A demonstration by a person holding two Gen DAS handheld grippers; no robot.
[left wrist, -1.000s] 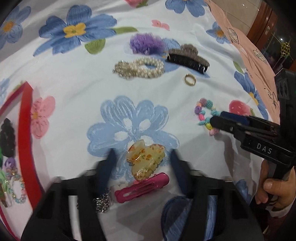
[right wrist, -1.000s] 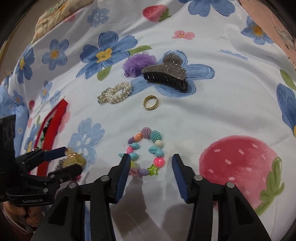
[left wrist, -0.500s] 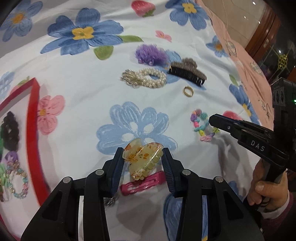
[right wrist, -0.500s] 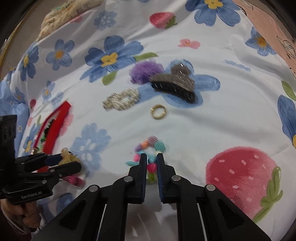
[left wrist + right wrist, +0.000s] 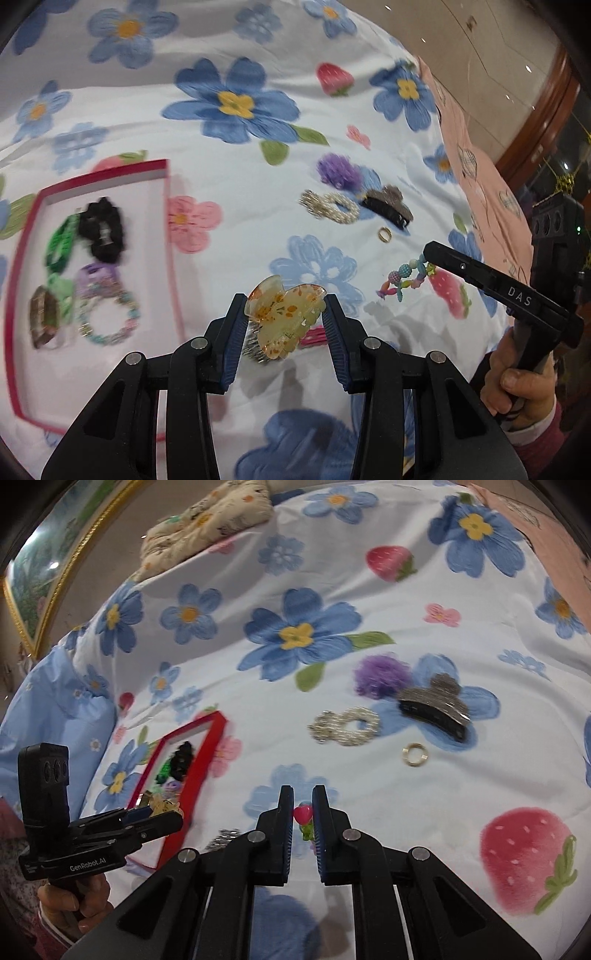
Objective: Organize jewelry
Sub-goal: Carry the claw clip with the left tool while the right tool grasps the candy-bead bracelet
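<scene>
Bedsheet (image 5: 236, 184): white ground, printed w/ blue flowers (yellow centres), green leaves, pink blossoms, red strawberries. Box (image 5: 162, 166): red rim, white inside. Hair claw (image 5: 284, 314): translucent yellow, amber/orange flecks. Bead bracelet (image 5: 404, 277): mixed pastels noted – pink, turquoise, purple, green star. Fluffy scrunchie (image 5: 380, 675): purple. Large claw clip (image 5: 432, 705): black body, silver-grey glitter top. Pearl clip (image 5: 347, 723): cream-white w/ silver end. Ring (image 5: 414, 754): gold. In box: black scrunchie (image 5: 101, 229), green clip (image 5: 61, 242). Gripper pads (image 5: 236, 343): blue, ribbed; frames black.
</scene>
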